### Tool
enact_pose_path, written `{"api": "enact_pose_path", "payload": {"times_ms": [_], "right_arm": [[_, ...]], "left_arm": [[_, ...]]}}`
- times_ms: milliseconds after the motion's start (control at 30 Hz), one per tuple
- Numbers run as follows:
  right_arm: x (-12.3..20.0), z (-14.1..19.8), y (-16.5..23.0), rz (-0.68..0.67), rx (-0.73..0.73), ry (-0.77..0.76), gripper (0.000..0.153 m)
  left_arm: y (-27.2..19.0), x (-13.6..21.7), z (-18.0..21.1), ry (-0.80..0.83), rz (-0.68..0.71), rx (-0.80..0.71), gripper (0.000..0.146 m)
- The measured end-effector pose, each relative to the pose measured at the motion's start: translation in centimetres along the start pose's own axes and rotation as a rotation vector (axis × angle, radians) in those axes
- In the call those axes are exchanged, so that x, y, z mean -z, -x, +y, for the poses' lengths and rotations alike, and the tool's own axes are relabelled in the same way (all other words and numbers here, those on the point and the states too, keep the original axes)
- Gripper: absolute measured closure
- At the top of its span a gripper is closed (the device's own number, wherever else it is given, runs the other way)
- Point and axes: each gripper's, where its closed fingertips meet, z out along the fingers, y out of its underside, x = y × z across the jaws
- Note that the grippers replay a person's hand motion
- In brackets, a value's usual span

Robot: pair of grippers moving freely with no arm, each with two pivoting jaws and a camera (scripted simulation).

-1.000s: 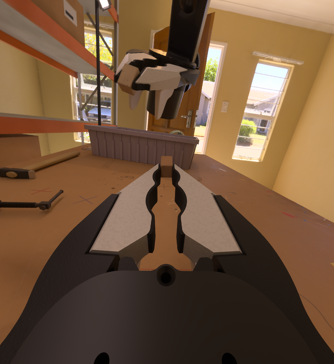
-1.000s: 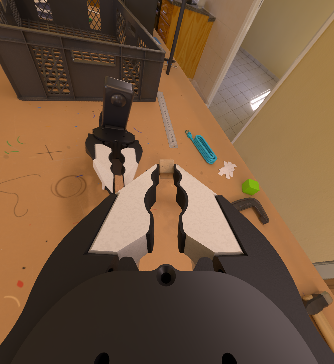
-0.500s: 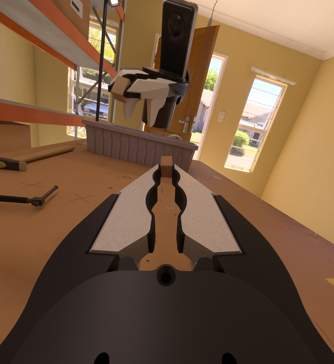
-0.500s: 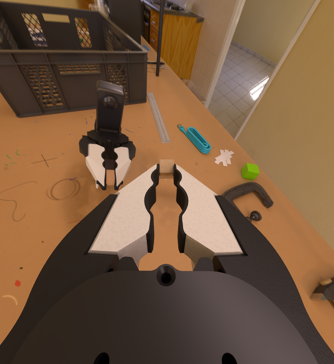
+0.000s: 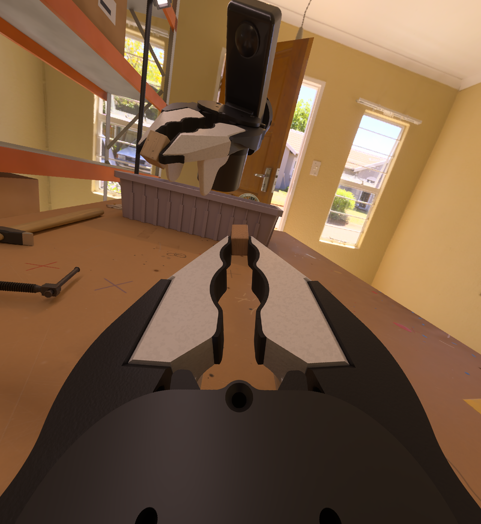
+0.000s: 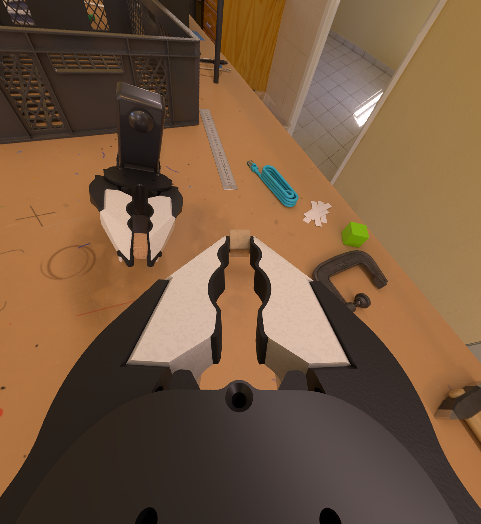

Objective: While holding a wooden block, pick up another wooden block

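Observation:
My left gripper [image 5: 239,240] is shut on a brown wooden block [image 5: 239,241] held at its fingertips, low over the wooden workbench [image 5: 120,326]. In the right wrist view the left gripper [image 6: 140,261] points toward me with its block [image 6: 140,245] between the fingers. My right gripper [image 6: 239,241] is shut on a paler wooden block [image 6: 239,241]. In the left wrist view the right gripper [image 5: 155,149] hangs higher, above the grey trough, gripping its block [image 5: 152,144].
A grey ribbed trough [image 5: 196,209], a hammer [image 5: 6,234] and a clamp screw [image 5: 35,286] lie ahead of the left gripper. A dark crate [image 6: 86,85], steel ruler [image 6: 218,150], teal cable [image 6: 276,184], green cube [image 6: 355,234], C-clamp [image 6: 347,272] and bench edge surround the right.
The left gripper has tipped up with its block, which now shows between its fingers in the right wrist view. The right gripper has come lower and nearer. Both stay shut.

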Motion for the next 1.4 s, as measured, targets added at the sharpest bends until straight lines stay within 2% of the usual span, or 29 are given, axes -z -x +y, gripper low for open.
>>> {"api": "enact_pose_path", "payload": {"times_ms": [1400], "right_arm": [[0.9, -0.1, -1.1, 0.077, 0.011, 0.019, 0.139]], "left_arm": [[0.1, -0.1, 0.1, 0.006, 0.005, 0.016, 0.136]]}}
